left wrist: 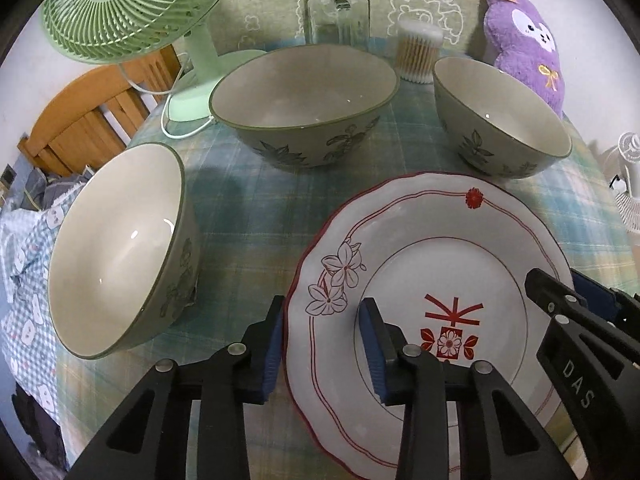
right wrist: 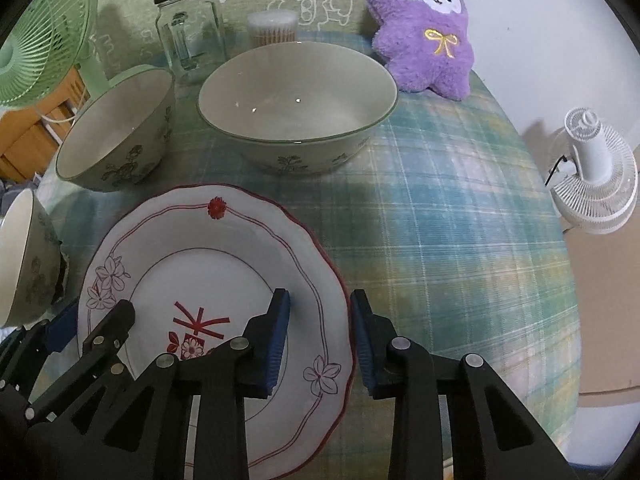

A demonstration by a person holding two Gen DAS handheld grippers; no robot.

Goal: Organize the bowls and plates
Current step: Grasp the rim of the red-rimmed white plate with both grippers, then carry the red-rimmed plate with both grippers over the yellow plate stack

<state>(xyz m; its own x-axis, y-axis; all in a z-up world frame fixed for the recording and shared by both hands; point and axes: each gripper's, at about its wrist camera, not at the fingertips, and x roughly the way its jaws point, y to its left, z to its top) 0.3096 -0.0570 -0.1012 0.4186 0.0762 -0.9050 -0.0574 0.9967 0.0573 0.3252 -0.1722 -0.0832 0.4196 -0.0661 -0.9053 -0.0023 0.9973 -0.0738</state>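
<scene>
Blue-padded, my left tongs [left wrist: 322,344] and right tongs [right wrist: 320,340] each stand open astride opposite rims of the red-trimmed plate [left wrist: 432,280], which lies flat on the plaid surface [right wrist: 460,220], probably ready for a two-sided lift. Three green bowls [left wrist: 304,104] wait beyond it, and "DAS" reads on the right tongs' arm.

"DAS" on the right gripper [left wrist: 576,300]; a red, perhaps Chinese, character on the plate [left wrist: 453,313].

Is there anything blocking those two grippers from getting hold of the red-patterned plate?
Nothing visible. The left gripper and the right gripper each already straddle opposite edges of the plate, jaws open. The bowls sit further back, clear of both.
</scene>
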